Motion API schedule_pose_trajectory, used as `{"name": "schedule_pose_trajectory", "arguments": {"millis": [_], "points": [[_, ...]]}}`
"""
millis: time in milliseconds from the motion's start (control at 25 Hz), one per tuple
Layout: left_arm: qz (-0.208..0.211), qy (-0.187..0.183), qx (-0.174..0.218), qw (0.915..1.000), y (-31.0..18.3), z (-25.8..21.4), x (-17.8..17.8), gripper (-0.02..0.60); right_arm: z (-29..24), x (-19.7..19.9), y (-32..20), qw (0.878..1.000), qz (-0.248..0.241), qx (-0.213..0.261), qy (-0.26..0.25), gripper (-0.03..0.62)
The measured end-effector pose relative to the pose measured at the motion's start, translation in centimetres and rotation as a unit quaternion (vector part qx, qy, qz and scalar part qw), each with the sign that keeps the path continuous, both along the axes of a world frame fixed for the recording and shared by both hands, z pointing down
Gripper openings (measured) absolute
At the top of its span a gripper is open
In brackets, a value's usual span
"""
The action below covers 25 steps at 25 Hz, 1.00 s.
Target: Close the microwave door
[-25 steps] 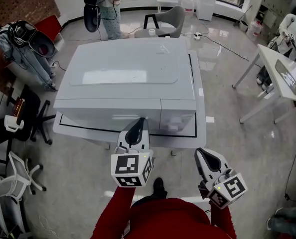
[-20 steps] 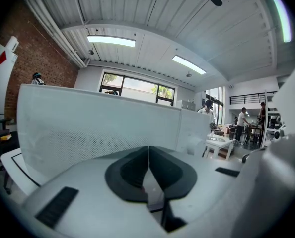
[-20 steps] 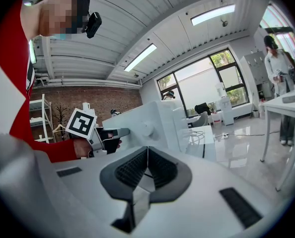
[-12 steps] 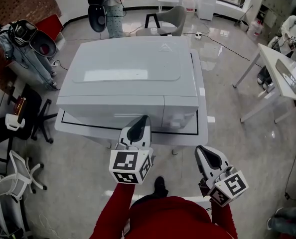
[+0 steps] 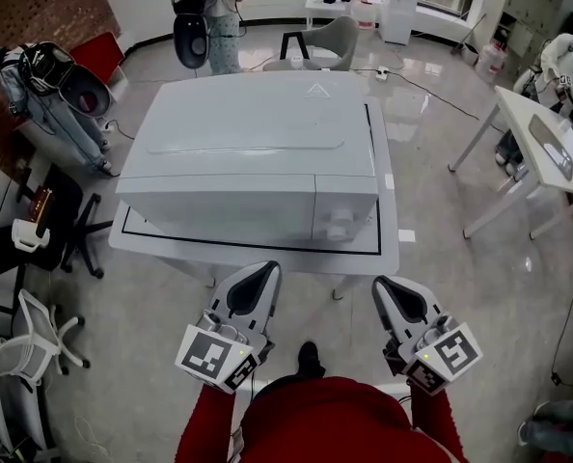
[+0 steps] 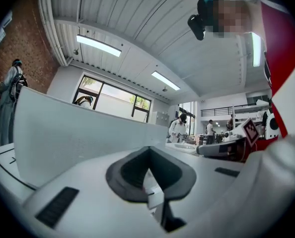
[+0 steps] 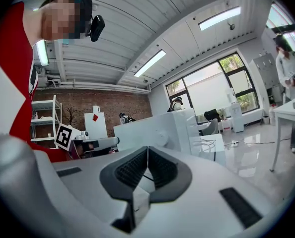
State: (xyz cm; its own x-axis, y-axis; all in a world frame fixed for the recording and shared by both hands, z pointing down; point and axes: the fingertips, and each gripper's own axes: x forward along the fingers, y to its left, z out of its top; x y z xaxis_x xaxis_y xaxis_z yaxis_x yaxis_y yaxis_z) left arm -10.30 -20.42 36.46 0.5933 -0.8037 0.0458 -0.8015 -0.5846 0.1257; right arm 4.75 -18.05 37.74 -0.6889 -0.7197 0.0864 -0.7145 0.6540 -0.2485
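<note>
Head view: microwave [image 5: 258,152] sat mid-frame on the desk [image 5: 388,249], door [image 5: 219,208] looking flush shut, so left gripper [image 5: 258,273] and right gripper [image 5: 388,287] hung below, clear of it. Left gripper view: fingers [image 6: 127,175] pressed together, empty. Right gripper view: fingers [image 7: 130,170] likewise together, holding nothing.

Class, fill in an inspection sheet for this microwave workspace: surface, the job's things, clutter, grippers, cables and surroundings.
Surface: white table with a black outline, carrying the microwave.
Job's things: white microwave; its door looks shut, flush with the front; knob to the door's right.
Clutter: nothing seen.
Grippers: left gripper and right gripper are both shut and empty, held in front of the microwave and apart from it.
Cables: cable across the floor beyond the table, from a power strip.
Surroundings: grey chair, side table, black chair, person standing at the back.
</note>
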Motion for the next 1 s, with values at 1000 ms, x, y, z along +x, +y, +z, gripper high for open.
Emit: {"name": "schedule_pose_trajectory", "arguments": {"millis": [1000], "points": [[-0.019,-0.026,0.011,0.9994,10.1,0.7,-1.6,0.011,-1.1,-0.6,5.6,0.997,-0.036,0.061,-0.010,0.014]]}}
